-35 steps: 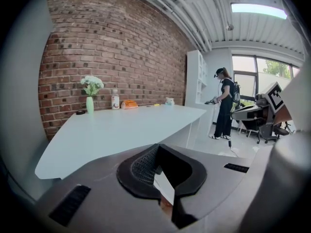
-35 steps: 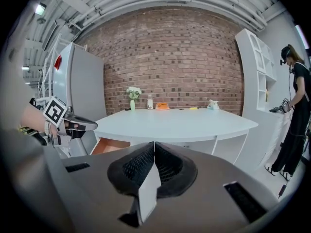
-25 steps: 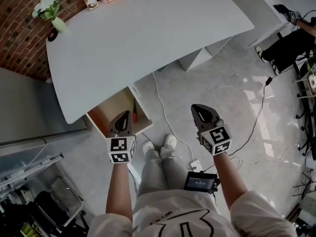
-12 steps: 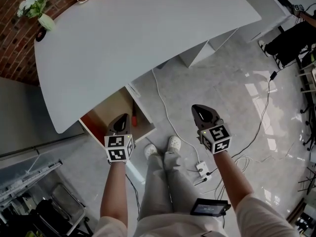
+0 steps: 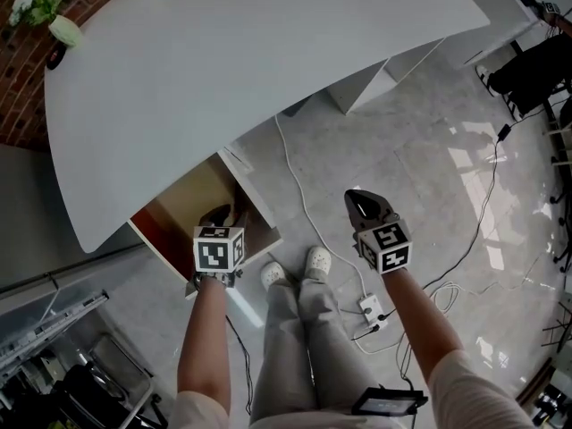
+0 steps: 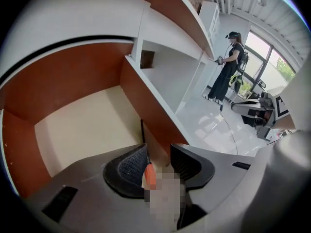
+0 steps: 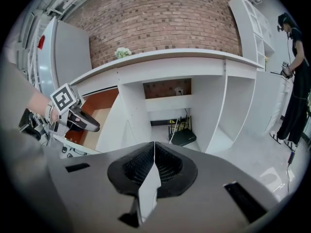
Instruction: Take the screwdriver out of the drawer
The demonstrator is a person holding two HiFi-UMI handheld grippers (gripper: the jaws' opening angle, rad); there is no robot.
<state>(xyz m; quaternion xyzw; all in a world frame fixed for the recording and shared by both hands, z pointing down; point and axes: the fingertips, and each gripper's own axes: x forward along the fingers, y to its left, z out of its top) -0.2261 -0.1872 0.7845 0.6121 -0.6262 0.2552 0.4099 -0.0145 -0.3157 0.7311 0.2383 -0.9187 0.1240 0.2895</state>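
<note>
Left gripper view: the screwdriver (image 6: pixel 150 174) shows its orange handle at 6 o'clock, in the gap of the left gripper (image 6: pixel 158 150), whose jaws are opening and stand apart around it. It lies in the open drawer (image 6: pixel 82 130), along the wall at 3 o'clock. In the head view the drawer sits under the desk (image 5: pixel 250 61). The right gripper (image 5: pixel 359 202), at 3 o'clock from the left one, has its jaws together and empty.

A curved white desk (image 5: pixel 250 70) stands against a brick wall (image 7: pixel 160 18). The glossy grey floor (image 5: pixel 420 177) reflects daylight from tall windows (image 6: pixel 279 64).
</note>
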